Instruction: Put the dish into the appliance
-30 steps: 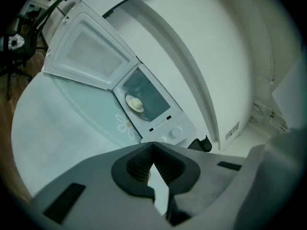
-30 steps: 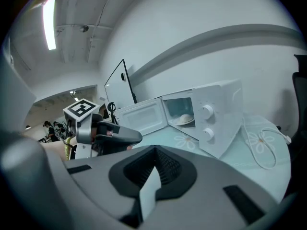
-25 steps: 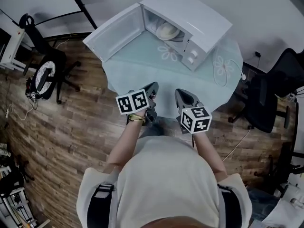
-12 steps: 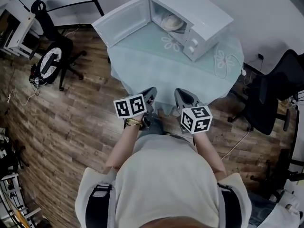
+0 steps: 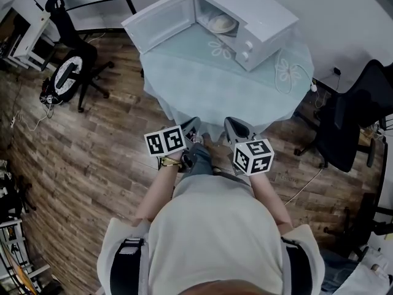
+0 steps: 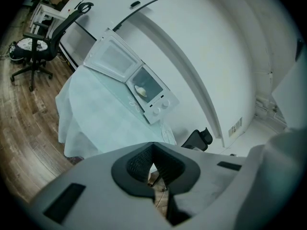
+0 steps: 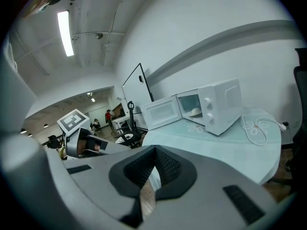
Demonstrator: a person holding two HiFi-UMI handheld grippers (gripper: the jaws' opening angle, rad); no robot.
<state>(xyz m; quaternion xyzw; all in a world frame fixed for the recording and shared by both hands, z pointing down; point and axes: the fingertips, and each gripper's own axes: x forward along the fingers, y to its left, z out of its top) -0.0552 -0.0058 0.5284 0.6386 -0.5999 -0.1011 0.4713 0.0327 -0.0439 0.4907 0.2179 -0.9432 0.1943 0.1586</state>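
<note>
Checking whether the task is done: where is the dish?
In the head view, top centre: the dish sits inside the microwave, whose door stands open to the left, on the table.

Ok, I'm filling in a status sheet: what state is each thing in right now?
White microwave oven: door swung wide open.
Pale round dish: inside the microwave, on its floor.
Left tool: shut, empty.
Right tool: shut, empty.
White power cord: lying in loose loops on the pale green tablecloth.
</note>
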